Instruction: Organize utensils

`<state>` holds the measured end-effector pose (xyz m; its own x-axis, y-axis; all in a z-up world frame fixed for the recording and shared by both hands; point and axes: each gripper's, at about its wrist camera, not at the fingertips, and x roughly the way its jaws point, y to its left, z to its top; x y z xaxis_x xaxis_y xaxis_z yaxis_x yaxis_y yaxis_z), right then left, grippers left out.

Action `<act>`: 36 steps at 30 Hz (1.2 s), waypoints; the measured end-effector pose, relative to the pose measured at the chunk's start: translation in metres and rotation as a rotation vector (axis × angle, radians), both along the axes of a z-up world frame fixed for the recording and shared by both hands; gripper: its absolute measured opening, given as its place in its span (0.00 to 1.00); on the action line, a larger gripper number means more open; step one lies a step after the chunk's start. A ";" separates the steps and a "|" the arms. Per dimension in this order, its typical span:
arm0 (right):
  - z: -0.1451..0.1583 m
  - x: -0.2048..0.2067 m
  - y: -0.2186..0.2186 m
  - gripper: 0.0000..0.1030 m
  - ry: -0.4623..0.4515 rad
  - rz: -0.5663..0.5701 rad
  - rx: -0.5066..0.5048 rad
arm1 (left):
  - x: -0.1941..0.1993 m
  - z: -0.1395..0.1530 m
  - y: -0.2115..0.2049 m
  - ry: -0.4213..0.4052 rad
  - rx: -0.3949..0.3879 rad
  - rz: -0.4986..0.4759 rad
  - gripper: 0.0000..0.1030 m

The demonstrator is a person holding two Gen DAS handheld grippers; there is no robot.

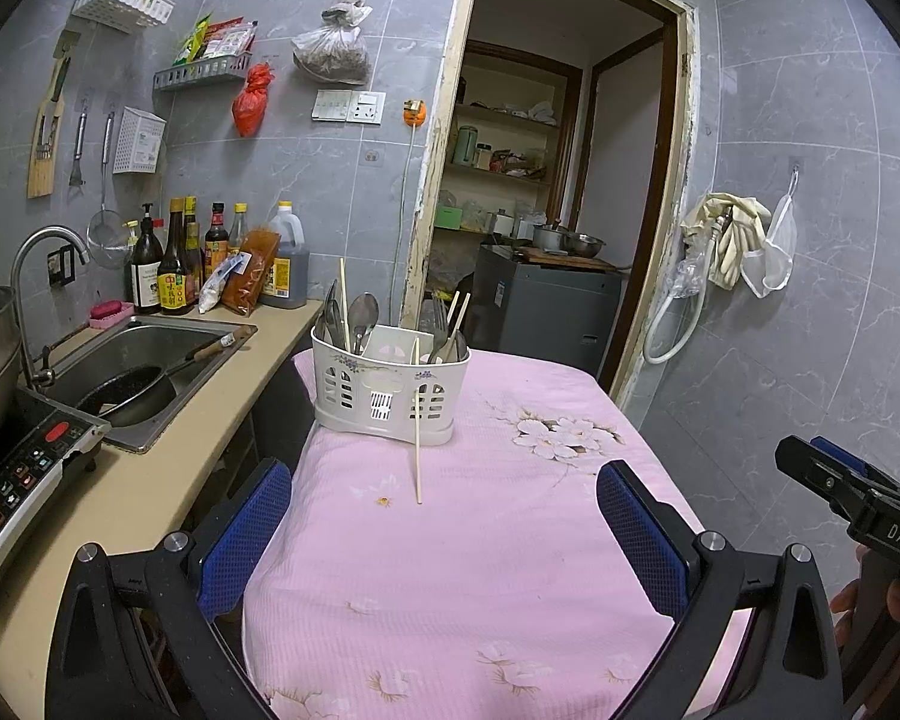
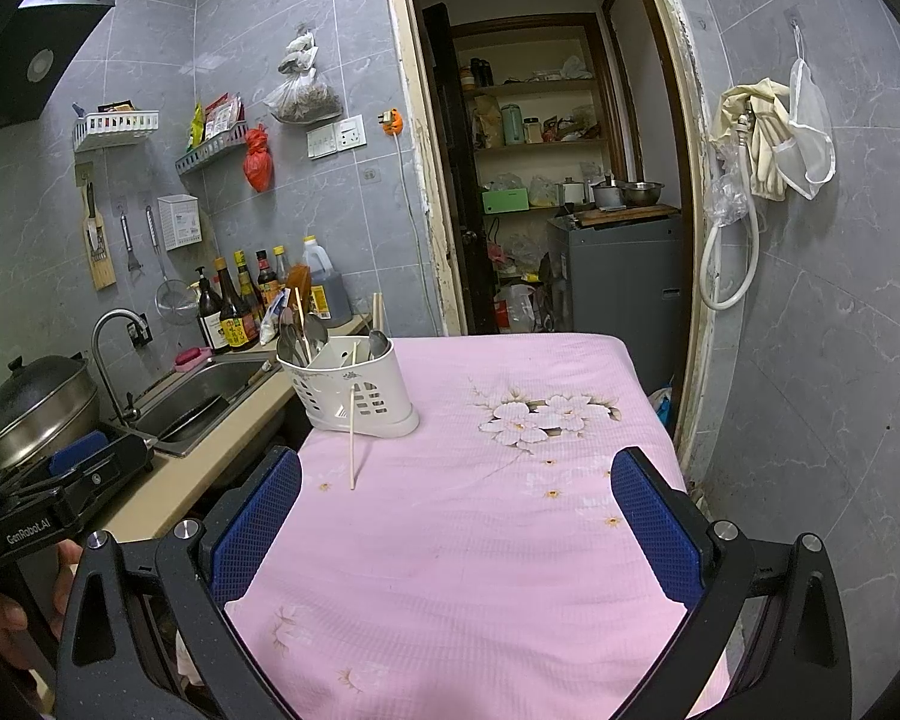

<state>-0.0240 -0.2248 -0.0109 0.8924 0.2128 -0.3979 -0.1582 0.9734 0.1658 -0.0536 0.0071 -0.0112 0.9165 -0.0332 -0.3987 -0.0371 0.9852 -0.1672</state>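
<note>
Currently, both hand-held grippers hover over a small table covered by a pink floral tablecloth [image 1: 480,570], each with its blue-padded fingers spread wide and gripping nothing. The left gripper [image 1: 444,534] fills the bottom of the left wrist view, its fingers apart over bare cloth. The right gripper [image 2: 456,528] sits the same way at the bottom of the right wrist view, released and touching nothing.

Toward the far left corner of the table, in the middle of both views, stands a white plastic utensil caddy [image 1: 390,390] with slotted sides. Spoons [image 1: 363,312], forks [image 1: 440,318] and upright chopsticks [image 1: 343,306] stick out of its compartments. One loose chopstick [image 1: 417,420] leans against the caddy's front rim, its lower tip resting on the cloth on the near side of the caddy, well apart from both grippers.

Open cloth stretches between the grippers and the caddy, and to the right of the caddy up to the table's far edge. Left of the table, a beige counter [image 1: 168,480] runs alongside, holding a steel sink [image 1: 144,360] with a black frying pan [image 1: 132,396] in it. Behind the table's far edge is an open doorway [image 1: 558,180]; grey tiled wall closes the right side.
</note>
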 end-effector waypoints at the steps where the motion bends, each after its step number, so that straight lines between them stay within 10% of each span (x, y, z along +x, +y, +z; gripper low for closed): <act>1: -0.001 0.000 0.001 0.99 0.000 0.000 0.000 | 0.000 0.000 0.000 0.000 0.000 0.000 1.00; 36: -0.009 0.002 -0.004 0.99 0.023 0.000 0.006 | 0.008 -0.004 -0.016 0.037 0.081 0.000 1.00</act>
<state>-0.0215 -0.2283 -0.0196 0.8831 0.2152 -0.4170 -0.1542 0.9724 0.1753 -0.0455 -0.0093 -0.0154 0.9011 0.0003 -0.4336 -0.0413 0.9955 -0.0852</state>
